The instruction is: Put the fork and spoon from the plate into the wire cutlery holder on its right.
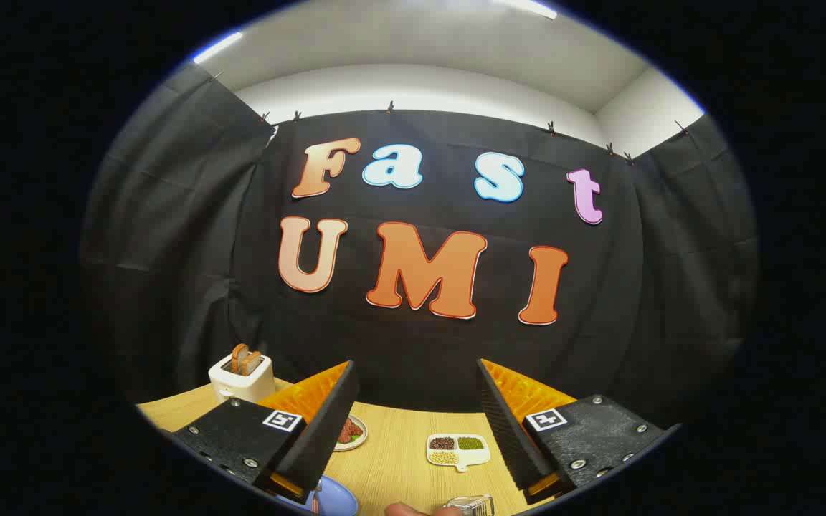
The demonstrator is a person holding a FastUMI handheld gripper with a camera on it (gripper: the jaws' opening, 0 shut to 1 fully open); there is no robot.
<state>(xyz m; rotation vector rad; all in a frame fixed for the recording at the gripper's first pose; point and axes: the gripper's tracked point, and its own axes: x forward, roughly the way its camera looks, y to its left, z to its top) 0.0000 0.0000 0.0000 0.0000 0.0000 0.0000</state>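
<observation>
Blue plate (338, 498) below spread tool (416, 380), wire holder (472, 505) rightward

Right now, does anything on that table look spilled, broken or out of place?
Nothing stands out. The toaster stands upright with bread in it, the divided dish keeps its grains apart, and the gripper hangs open above the table.

Black cloth wall (420, 344) all around the back and both sides, pinned up along its top edge with little clips (390, 107). White wall (413, 89) and white ceiling (442, 39) above the cloth. Long bright lights (218, 46) up on the ceiling. Light wooden table (399, 459) down below, with thin lines running along its top.
</observation>
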